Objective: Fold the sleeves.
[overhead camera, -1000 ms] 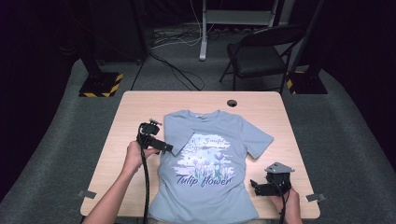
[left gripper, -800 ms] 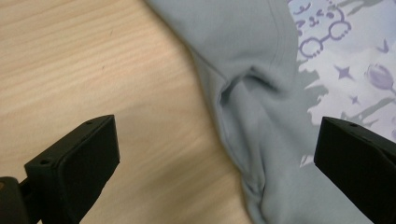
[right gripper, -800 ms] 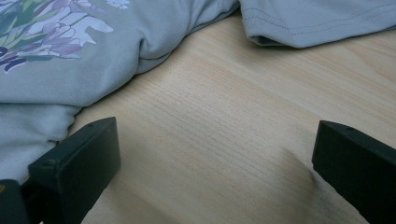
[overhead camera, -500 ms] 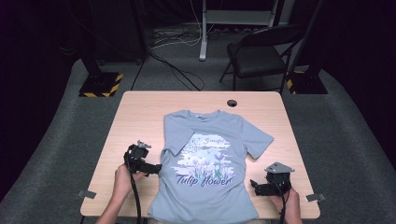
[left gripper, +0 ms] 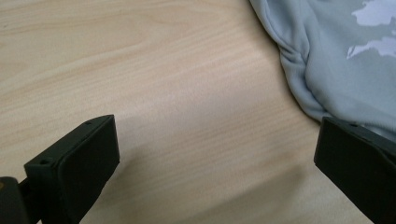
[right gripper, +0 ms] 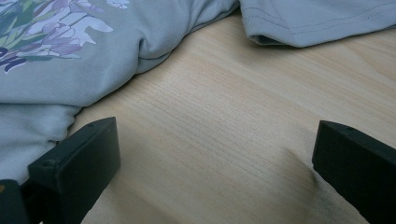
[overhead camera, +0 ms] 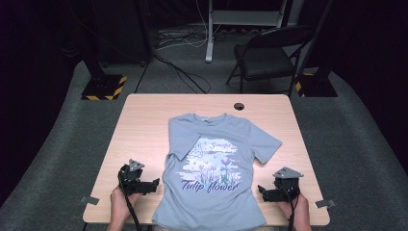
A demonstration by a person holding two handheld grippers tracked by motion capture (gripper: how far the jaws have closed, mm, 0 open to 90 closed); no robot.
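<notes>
Two grippers, left gripper (overhead camera: pixel 155 184) and right gripper (overhead camera: pixel 261 191), rest wide-jawed at lower frame flanking the T-shirt (overhead camera: pixel 216 168) spread mid-table (overhead camera: pixel 144 120); a shallow pinch at either side edge risks catching one layer and bunching the fabric.

I am reading two prints on the grey T-shirt (overhead camera: pixel 219 159), taking its neckline (overhead camera: pixel 208 118) as my landmark. Well below the neckline, across the lower chest, dark blue script is spelling "Tulip flower" (overhead camera: pixel 210 186), sitting just under the printed purple flowers (overhead camera: pixel 211 169). Closer to the neckline, above those flowers, a smaller pale word is showing (overhead camera: pixel 220 144); it is looking like "Graceful", but I am finding it too small to be sure. In the right gripper view I am catching only the cut-off edge of a dark letter (right gripper: pixel 8 59) beside the flower print, not readable. I am making out no other lettering.
</notes>
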